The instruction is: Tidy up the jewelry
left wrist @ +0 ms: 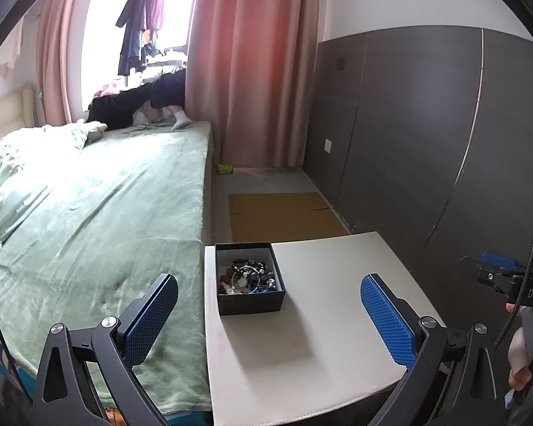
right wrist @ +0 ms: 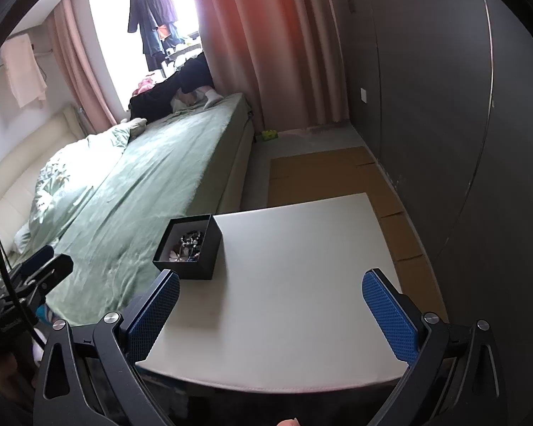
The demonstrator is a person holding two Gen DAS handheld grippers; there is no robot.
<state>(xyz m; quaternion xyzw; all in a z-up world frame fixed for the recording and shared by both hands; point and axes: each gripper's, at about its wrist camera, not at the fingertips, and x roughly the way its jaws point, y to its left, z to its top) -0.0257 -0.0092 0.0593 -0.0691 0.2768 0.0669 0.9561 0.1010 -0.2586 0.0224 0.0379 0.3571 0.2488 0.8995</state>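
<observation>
The black box [left wrist: 249, 277] of tangled jewelry [left wrist: 248, 275] sits at the bench [left wrist: 302, 337] edge, centre-left of frame, while left gripper [left wrist: 269, 314] and right gripper [right wrist: 270, 316] hover with jaws released, probably poised to reach in.

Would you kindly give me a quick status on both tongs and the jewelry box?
Left tongs open, empty. Right tongs open, empty. Black box of tangled jewelry on white table, near the bed-side edge, untouched. Nothing blocking the approach.
</observation>
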